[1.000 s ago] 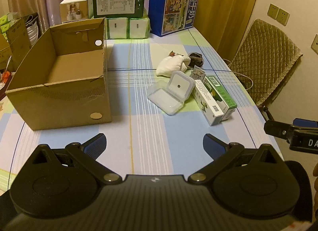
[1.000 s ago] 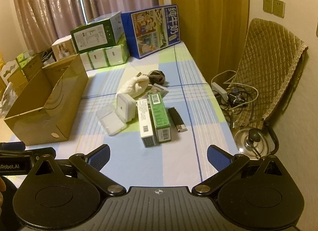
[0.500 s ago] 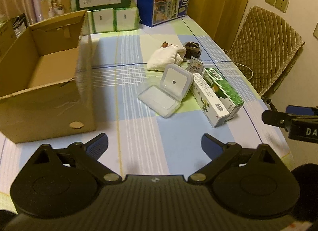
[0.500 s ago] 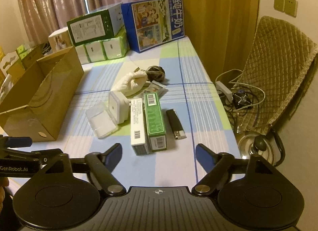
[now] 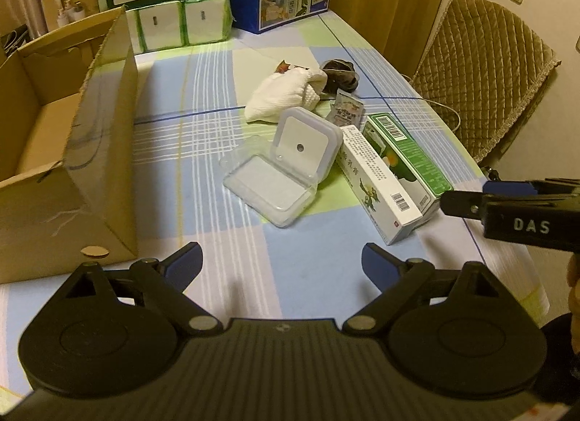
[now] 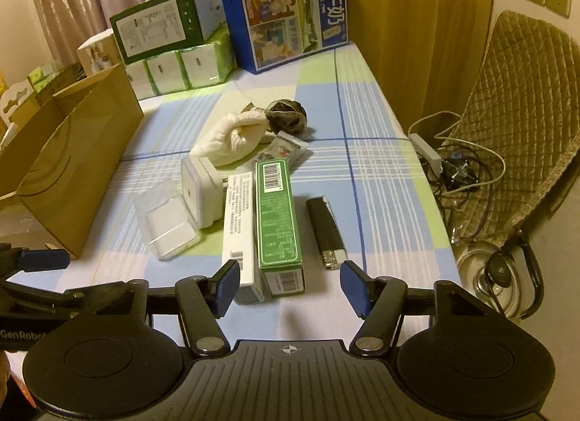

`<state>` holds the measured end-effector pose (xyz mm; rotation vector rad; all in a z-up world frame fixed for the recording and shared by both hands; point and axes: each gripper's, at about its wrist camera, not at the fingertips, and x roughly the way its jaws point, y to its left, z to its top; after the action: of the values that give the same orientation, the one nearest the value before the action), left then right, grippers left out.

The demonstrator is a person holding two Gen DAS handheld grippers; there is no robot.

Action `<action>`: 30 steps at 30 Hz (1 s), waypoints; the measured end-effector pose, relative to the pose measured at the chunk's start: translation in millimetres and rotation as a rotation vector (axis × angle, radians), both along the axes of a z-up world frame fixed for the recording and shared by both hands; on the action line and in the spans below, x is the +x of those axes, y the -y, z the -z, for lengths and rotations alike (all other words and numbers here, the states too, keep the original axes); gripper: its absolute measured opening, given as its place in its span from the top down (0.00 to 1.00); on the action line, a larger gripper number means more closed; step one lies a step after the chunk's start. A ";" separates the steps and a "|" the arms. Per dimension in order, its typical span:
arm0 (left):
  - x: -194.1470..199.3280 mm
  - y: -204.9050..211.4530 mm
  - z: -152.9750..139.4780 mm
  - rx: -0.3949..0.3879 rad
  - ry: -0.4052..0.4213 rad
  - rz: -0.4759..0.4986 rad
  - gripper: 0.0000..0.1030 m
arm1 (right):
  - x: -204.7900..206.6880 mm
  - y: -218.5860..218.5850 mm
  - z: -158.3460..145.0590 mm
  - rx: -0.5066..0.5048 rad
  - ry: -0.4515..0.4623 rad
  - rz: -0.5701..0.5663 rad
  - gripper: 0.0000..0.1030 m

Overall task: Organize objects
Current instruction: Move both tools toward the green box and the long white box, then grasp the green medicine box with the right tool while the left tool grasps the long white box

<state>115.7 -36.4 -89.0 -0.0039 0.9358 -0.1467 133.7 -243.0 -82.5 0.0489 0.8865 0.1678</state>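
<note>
On the checked tablecloth lie a green box (image 6: 277, 218) and a white box (image 6: 237, 229) side by side, with a black lighter (image 6: 325, 228) to their right. A clear plastic clamshell case (image 5: 281, 171) holds a white square plug (image 6: 197, 191). Behind them are a white cloth bundle (image 5: 284, 95), a dark bundle (image 6: 286, 116) and a small sachet (image 5: 346, 107). My right gripper (image 6: 290, 285) is open, low over the table, just short of the near ends of the two boxes. My left gripper (image 5: 281, 263) is open and empty, short of the clamshell case.
An open cardboard box (image 5: 65, 153) stands at the left. Stacked cartons (image 6: 159, 29) and a blue milk box (image 6: 291, 19) line the far end. A quilted chair (image 6: 522, 105), cables (image 6: 467, 167) and a kettle (image 6: 485, 276) lie beyond the table's right edge.
Both grippers have moved forward and lower toward the objects. The right gripper's fingers have narrowed and now sit close to the ends of the two boxes.
</note>
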 end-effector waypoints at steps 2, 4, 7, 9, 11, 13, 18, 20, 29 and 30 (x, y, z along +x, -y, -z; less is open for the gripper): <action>2.7 2.4 1.2 0.000 -0.002 0.004 0.10 | 4.5 0.8 2.8 -0.001 -0.003 -0.002 0.43; 4.6 4.8 2.4 -0.001 -0.003 0.008 0.10 | 8.2 1.6 5.2 -0.003 -0.007 -0.005 0.45; 6.6 5.9 4.7 -0.002 -0.007 0.008 0.10 | 12.8 1.9 8.6 -0.010 -0.013 -0.007 0.48; 7.1 5.3 6.5 -0.002 -0.011 0.006 0.10 | 15.1 2.8 11.4 -0.016 -0.016 -0.011 0.50; 7.1 3.9 8.1 -0.003 -0.015 0.004 0.10 | 17.1 3.0 14.6 -0.022 -0.022 -0.014 0.51; 7.2 2.0 9.9 -0.005 -0.017 0.001 0.10 | 19.4 2.2 17.7 -0.030 -0.024 -0.020 0.53; 6.2 -4.7 13.8 -0.018 -0.022 -0.008 0.10 | 26.1 -0.2 26.3 -0.040 -0.036 -0.032 0.62; 4.5 -8.1 13.9 -0.029 -0.018 -0.012 0.10 | 28.2 -2.1 28.5 -0.040 -0.041 -0.035 0.72; -5.4 -23.7 12.0 -0.058 0.008 0.006 0.10 | 15.7 -25.2 27.6 0.048 -0.093 -0.102 0.74; -6.0 -23.7 12.5 -0.055 0.011 0.016 0.10 | 13.7 -26.1 27.0 0.053 -0.093 -0.108 0.74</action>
<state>109.7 -12.7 -101.6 -0.0460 0.9208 -0.1870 147.4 -216.8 -109.5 0.0588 0.9784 0.2916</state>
